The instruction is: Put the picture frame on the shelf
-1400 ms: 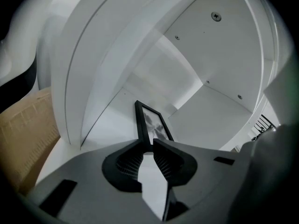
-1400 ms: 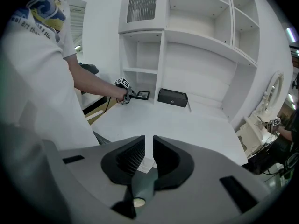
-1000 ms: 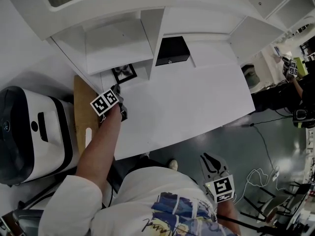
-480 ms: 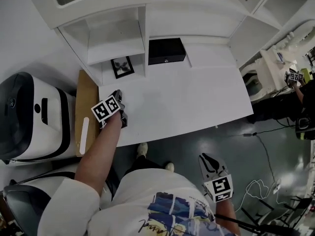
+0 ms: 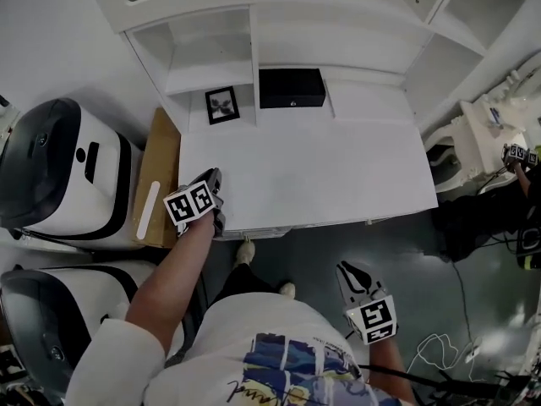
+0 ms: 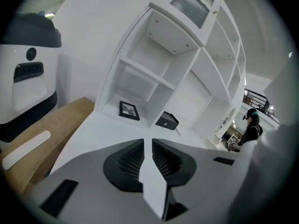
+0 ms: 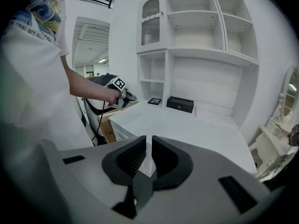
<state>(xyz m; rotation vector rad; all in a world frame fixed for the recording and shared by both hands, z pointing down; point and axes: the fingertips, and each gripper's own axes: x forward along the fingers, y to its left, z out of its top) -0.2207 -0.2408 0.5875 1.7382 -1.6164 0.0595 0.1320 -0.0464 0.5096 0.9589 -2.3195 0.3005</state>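
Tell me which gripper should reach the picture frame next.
Left, probably. The left gripper sits over the front edge of the desk, pointed at the picture frame; the right gripper hangs beyond it, above the floor.

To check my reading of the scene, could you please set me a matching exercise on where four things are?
Things:
1. picture frame
2. black box
3. left tool
4. right tool

Places:
a. off the desk, above the floor
b. bottom left compartment of the shelf
c. at the desk's near left edge
d. back of the desk, just right of the divider

Pairs: 1-b, 2-d, 3-c, 4-a.
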